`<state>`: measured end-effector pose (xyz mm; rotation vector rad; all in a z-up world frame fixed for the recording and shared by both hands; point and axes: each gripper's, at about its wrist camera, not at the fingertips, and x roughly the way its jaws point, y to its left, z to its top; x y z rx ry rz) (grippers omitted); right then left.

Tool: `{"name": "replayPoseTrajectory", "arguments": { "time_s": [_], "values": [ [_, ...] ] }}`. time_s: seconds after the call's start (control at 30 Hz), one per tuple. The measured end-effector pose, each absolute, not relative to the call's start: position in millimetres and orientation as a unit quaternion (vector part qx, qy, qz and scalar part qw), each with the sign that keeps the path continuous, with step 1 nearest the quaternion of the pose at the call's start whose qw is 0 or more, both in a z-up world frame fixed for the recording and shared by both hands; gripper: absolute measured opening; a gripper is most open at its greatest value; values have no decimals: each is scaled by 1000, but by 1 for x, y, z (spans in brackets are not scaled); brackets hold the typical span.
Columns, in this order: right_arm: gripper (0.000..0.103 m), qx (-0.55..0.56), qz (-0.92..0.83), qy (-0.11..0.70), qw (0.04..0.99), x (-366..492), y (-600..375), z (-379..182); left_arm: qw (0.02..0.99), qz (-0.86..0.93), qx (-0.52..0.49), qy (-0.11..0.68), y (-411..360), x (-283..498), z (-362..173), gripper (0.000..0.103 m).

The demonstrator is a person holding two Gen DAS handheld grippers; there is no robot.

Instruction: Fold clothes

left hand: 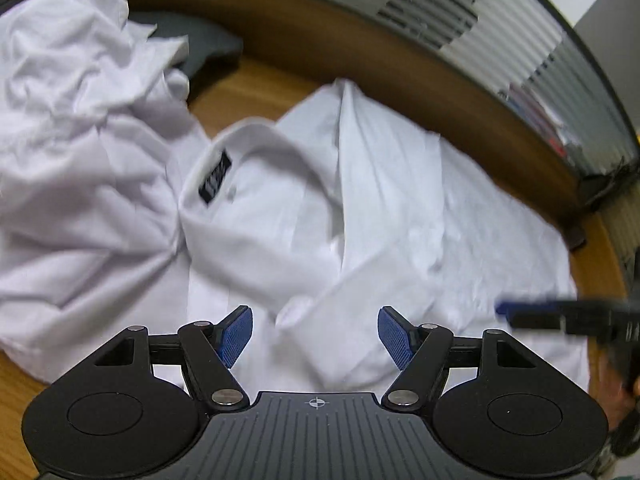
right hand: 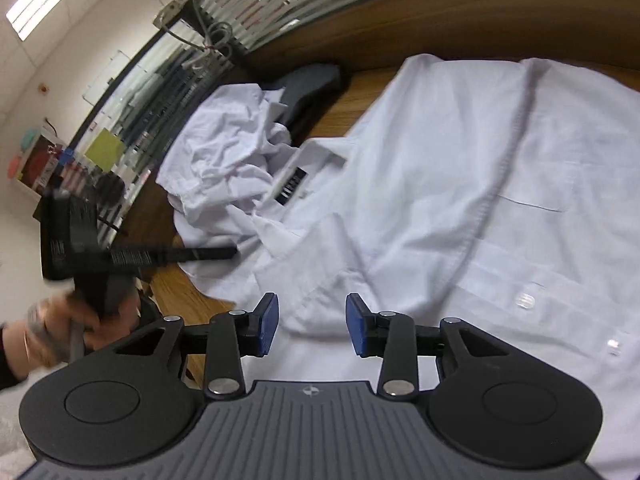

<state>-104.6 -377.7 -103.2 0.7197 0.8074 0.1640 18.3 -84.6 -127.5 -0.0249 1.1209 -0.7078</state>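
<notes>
Shirt [right hand: 460, 184] spread on worktop [left hand: 260, 92]; both claws [left hand: 315, 336] [right hand: 312, 326] open, empty; risk: crumpled pile [left hand: 80, 140] left snagging folds.

My left gripper [left hand: 315, 334] is black, with ribbed blue pads [left hand: 236, 336], silver pivot screws and a grey ridged base bearing a white crosshair mark. My right gripper [right hand: 312, 330] matches it. At nine o'clock, my left hand [right hand: 60, 332] wears a dark sleeve.
</notes>
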Motion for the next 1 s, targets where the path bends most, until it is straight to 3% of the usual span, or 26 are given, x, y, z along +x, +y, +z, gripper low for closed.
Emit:
{"name": "replayPoseTrajectory", "arguments": {
  "time_s": [0.4,0.57,0.67,0.8,1.0],
  "values": [
    [47,311,30,401,861,-20,-361,-159,765,-378,-2,521,-92,23,-146,70],
    [49,346,65,384,853,-48,-358,-159,759,-427,1,491,-86,18,-131,68],
    [58,356,93,373,851,-74,-355,-149,737,-471,8,485,-80,8,-120,68],
    [64,316,127,413,845,-101,-335,-146,706,-518,58,480,-74,-16,-120,69],
    [64,261,129,461,839,-140,-296,-147,700,-524,115,472,-47,-48,-130,69]
  ]
}}
